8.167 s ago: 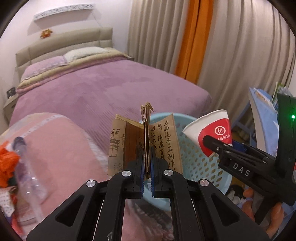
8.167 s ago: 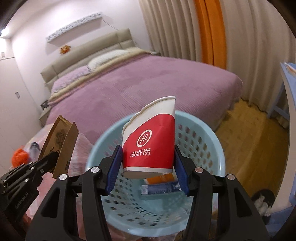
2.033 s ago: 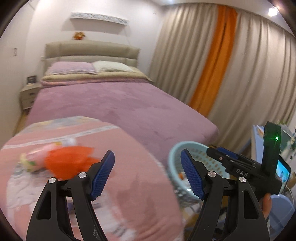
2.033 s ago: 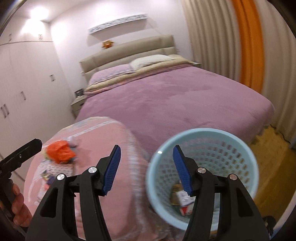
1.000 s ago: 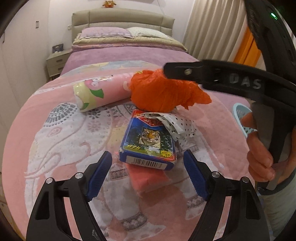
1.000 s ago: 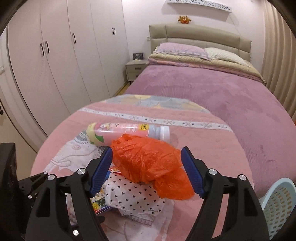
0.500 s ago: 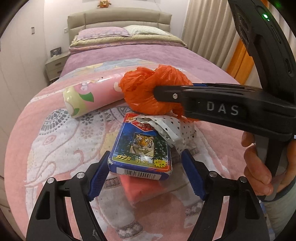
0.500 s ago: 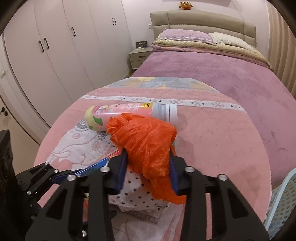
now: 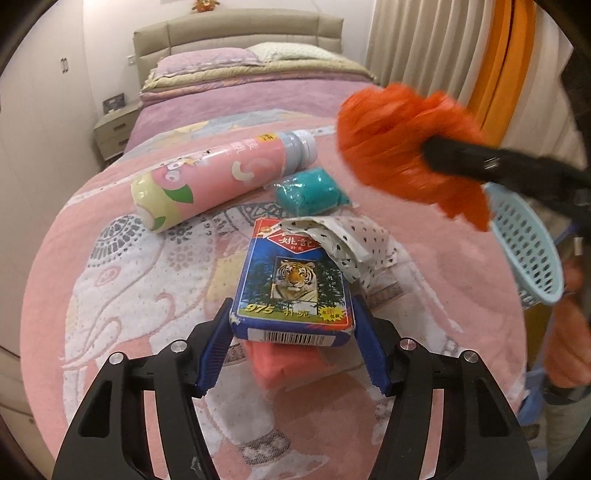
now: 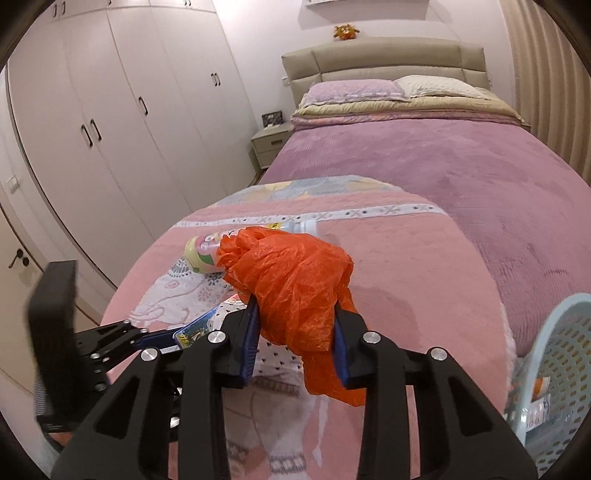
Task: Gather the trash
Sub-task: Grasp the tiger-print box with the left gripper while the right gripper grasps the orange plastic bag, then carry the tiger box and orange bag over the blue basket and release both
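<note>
Bedroom, purple bed (image 10: 424,177); pink elephant-print blanket (image 9: 110,295) under litter. Right gripper (image 10: 295,336) pinches orange bag (image 10: 291,288); left gripper (image 9: 291,347) closing around tiger box (image 9: 291,288).

Left wrist view: looking steeply down along its own fingers, close over the pink elephant blanket (image 9: 92,295), bed headboard (image 9: 236,33) far, light blue basket (image 9: 528,251) at right edge. Right wrist view: tilted down less, from farther right, facing the wardrobe doors (image 10: 110,110) and headboard. Shared by both: pink bottle (image 9: 221,177), orange plastic bag (image 10: 295,288), tiger card box (image 9: 291,284), basket, purple bed.
</note>
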Motion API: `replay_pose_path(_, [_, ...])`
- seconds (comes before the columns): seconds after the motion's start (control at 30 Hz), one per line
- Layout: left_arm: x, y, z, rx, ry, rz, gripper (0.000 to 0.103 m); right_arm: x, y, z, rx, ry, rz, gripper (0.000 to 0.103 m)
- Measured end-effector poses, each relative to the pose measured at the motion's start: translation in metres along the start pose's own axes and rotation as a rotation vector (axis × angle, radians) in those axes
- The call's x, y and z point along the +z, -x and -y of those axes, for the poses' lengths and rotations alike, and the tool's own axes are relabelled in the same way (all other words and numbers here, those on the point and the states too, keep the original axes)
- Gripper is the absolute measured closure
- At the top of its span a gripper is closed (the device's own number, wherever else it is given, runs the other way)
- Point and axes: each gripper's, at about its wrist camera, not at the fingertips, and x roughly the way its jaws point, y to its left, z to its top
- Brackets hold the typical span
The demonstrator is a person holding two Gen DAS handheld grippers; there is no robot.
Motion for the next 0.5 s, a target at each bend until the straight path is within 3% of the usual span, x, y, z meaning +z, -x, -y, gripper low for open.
replay_pose_path(0.1, [0.0, -0.001, 0.009, 0.05, -0.027, -0.002, 0.045, -0.003, 0.014, 0.004, -0.006, -0.011, 0.018, 0.073])
replay_pose_path(0.2, [-0.002, 0.006, 0.01, 0.053, -0.01, 0.015, 0.045, -0.006, 0.03, 0.008, -0.007, -0.023, 0.042, 0.073])
replay_pose_path(0.5, [0.002, 0.068, -0.001, 0.014, 0.089, 0.202, 0.045, -0.012, 0.081, 0.026, -0.017, -0.081, 0.139, 0.073])
